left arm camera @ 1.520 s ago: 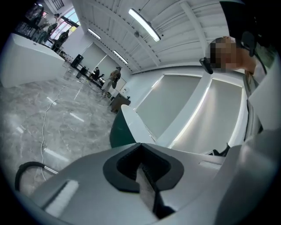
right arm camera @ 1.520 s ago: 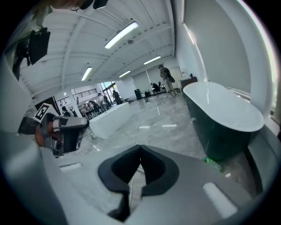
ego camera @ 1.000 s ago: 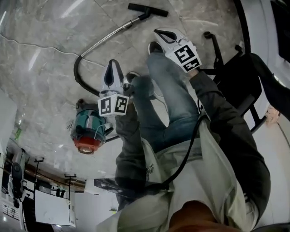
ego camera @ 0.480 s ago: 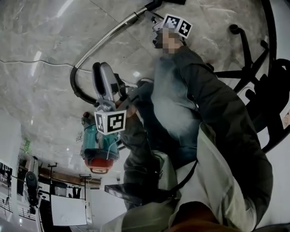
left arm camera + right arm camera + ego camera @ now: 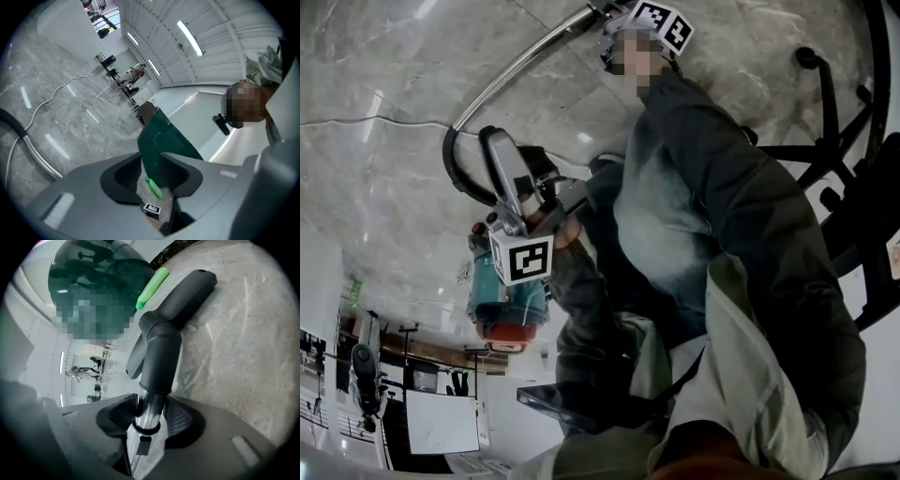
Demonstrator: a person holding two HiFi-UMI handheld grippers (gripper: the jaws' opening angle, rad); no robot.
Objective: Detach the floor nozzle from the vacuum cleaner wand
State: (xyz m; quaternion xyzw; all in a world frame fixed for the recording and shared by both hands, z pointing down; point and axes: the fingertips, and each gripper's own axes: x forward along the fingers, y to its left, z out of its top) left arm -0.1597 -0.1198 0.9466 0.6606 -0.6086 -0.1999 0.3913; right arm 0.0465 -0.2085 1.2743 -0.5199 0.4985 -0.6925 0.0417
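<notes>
Where marble floor [image 5: 375, 141] gleams, strip-lit ceiling [image 5: 159, 33]

We see a grey marble floor [image 5: 384, 141]. On it stand a teal canister [image 5: 502, 314] and a chair base [image 5: 825, 103]. A hose [image 5: 455, 173], a cable [image 5: 44, 102] and the wand's [image 5: 150, 411] nozzle [image 5: 187, 291] lie there.
</notes>
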